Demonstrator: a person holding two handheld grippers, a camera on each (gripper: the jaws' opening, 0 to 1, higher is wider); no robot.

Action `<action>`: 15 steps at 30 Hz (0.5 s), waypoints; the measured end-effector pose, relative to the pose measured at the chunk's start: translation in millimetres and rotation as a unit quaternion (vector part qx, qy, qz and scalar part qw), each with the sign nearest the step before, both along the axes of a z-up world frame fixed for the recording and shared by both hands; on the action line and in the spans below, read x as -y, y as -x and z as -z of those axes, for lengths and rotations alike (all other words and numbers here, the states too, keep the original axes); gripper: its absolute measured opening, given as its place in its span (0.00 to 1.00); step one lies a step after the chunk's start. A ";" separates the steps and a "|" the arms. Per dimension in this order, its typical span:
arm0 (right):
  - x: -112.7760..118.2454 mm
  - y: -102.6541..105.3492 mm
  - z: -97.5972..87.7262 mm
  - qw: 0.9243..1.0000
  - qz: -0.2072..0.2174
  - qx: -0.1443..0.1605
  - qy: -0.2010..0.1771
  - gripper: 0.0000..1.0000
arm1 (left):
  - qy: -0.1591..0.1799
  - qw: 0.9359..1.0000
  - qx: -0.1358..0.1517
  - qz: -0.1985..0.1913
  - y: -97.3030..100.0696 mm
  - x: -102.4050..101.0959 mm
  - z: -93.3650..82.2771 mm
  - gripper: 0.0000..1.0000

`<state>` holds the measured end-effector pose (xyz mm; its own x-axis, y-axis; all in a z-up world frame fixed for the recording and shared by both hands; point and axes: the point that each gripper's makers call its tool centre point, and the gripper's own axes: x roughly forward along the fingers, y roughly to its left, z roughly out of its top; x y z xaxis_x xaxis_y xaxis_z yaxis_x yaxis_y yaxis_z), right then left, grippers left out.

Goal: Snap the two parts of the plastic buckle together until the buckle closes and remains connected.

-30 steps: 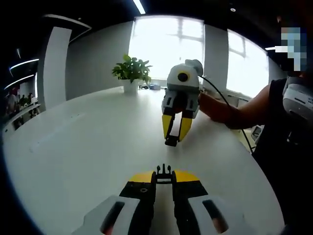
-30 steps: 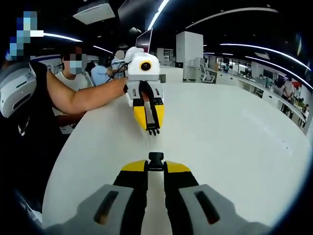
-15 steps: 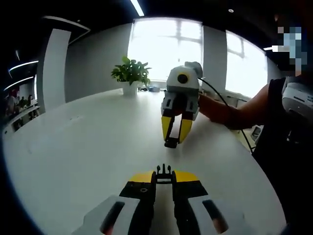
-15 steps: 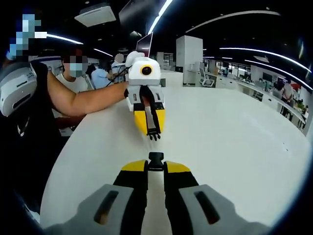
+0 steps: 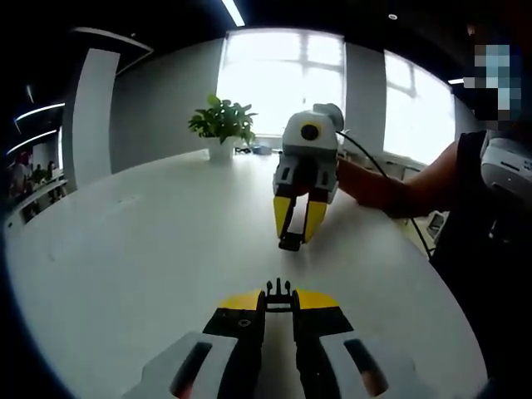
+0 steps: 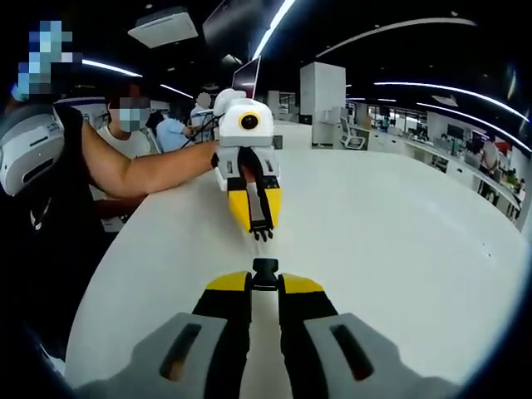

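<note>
My left gripper (image 5: 278,301) is shut on the pronged black buckle part (image 5: 278,293), whose prongs stick out past the yellow tips. Opposite it, above the white table (image 5: 141,249), the right gripper (image 5: 293,237) points back at me, shut on the other black buckle part (image 5: 290,243). In the right gripper view, my right gripper (image 6: 265,283) pinches the black socket part (image 6: 265,271). The left gripper (image 6: 260,226) faces it with the pronged part (image 6: 262,233) at its tip. The two parts face each other with a gap between them.
A potted plant (image 5: 223,125) stands at the table's far side before bright windows. The person's arm (image 6: 145,170) reaches in from the left, with seated people (image 6: 170,125) behind. The table's edge (image 6: 100,274) curves close by the person's body.
In the right gripper view the left gripper has come slightly nearer and lower. Both grips are unchanged.
</note>
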<state>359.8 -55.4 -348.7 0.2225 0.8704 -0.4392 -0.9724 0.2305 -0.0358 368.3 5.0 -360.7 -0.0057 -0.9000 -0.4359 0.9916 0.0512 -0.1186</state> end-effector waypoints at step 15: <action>1.7 -1.4 5.9 1.000 -0.004 0.005 0.015 0.11 | -0.004 1.000 0.004 0.002 -0.9 1.1 0.8 0.11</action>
<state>361.2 -57.1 -354.6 0.2205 0.8584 -0.4631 -0.9737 0.2217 -0.0526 369.2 3.9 -361.5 -0.0053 -0.8966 -0.4428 0.9927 0.0486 -0.1102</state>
